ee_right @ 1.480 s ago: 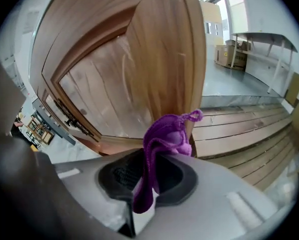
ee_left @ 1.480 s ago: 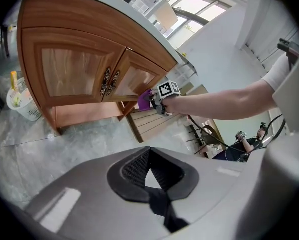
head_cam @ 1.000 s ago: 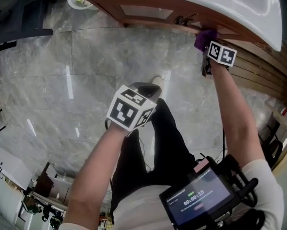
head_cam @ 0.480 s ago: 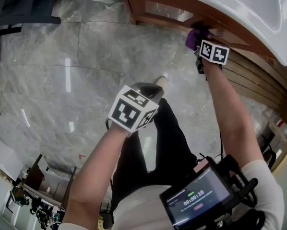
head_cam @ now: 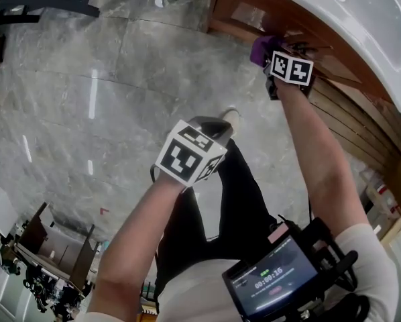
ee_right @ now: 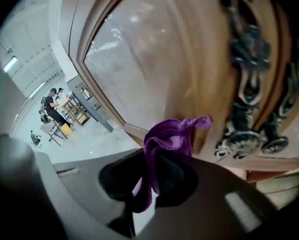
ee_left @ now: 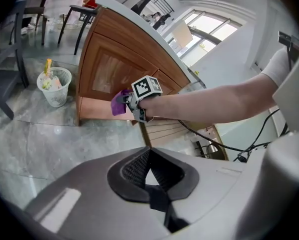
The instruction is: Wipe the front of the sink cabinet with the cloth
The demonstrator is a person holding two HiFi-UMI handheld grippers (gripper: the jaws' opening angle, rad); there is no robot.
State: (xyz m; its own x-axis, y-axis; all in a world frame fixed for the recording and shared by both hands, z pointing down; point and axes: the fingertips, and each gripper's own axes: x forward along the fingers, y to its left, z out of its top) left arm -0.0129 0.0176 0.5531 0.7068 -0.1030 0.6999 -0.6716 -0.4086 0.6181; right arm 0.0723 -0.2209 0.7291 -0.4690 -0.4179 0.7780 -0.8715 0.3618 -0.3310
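Risk: the loosely bunched cloth (ee_right: 165, 138), pinched by one fold only, could snag on the ornate door handle (ee_right: 249, 84) or slip free while rubbing the cabinet door (ee_right: 154, 59); right gripper (ee_right: 149, 181) is clamped on the cloth at the door face, left gripper (ee_left: 152, 179) closed on nothing, well away from the cabinet.

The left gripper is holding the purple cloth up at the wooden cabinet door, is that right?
Not quite: it is the right gripper that holds the purple cloth up at the wooden cabinet door, as the right gripper view shows. The left gripper is shut on nothing and hangs back from the cabinet.
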